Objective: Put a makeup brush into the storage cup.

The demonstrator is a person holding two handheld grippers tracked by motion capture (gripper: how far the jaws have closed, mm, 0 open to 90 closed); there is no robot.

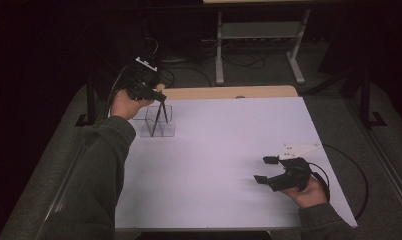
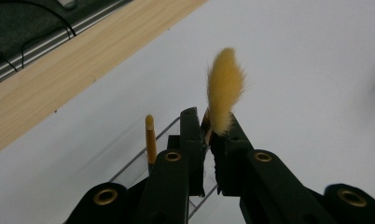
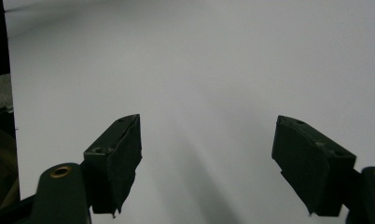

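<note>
Black left claw (image 2: 208, 140), brass-coloured rivets. Between its jaws, brush (image 2: 224, 91) with fluffy golden-yellow tip. Just beside that claw, clear plastic holder (image 1: 158, 121) and orange-tan stick (image 2: 150, 139). Beneath both claws, plain white counter (image 1: 229, 150), pale wood edge. Black right claw (image 3: 206, 163).

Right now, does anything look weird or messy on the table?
Nothing is spilled or broken. One small oddity: the right gripper's left jaw pad looks frayed, with a ragged edge of black covering hanging off. The left gripper pinches a fluffy yellow brush above the clear plastic holder.
</note>
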